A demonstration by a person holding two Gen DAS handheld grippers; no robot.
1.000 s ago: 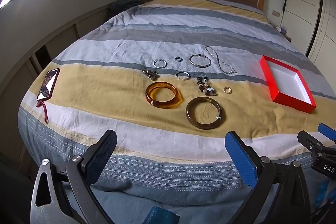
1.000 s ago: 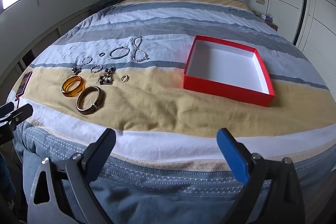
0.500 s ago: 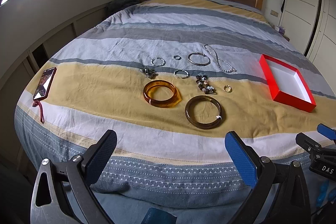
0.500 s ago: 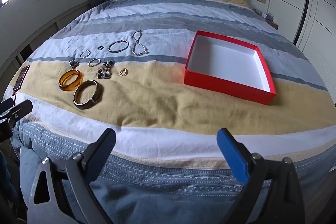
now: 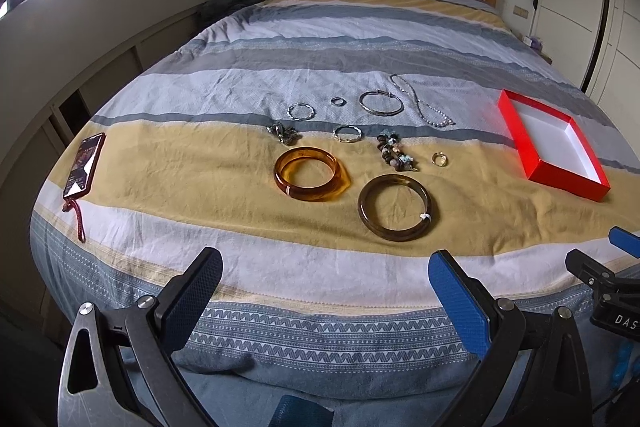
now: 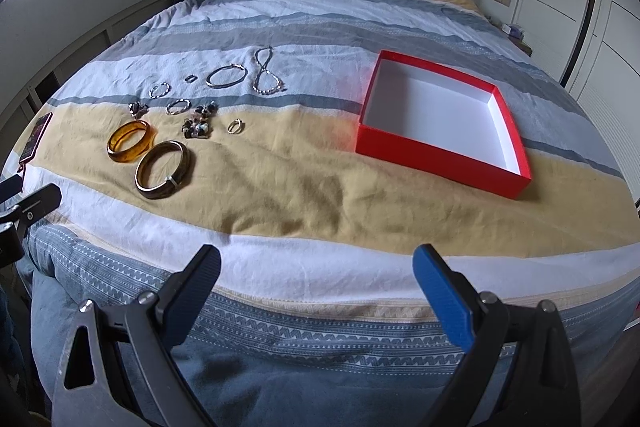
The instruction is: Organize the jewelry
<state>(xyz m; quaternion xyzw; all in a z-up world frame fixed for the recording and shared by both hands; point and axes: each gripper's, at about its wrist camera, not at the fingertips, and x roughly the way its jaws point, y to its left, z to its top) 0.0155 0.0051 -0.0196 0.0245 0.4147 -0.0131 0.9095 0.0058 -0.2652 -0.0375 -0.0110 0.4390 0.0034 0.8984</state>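
Bare bedspread (image 6: 304, 187) separates our jewelry cluster (image 6: 192, 115) from the red box (image 6: 436, 155); we note the phone (image 5: 84, 163) at the bed's left edge.

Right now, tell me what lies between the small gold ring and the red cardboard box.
Only bare yellow bedspread separates the small gold ring from the red cardboard box, clearest in the right wrist view.
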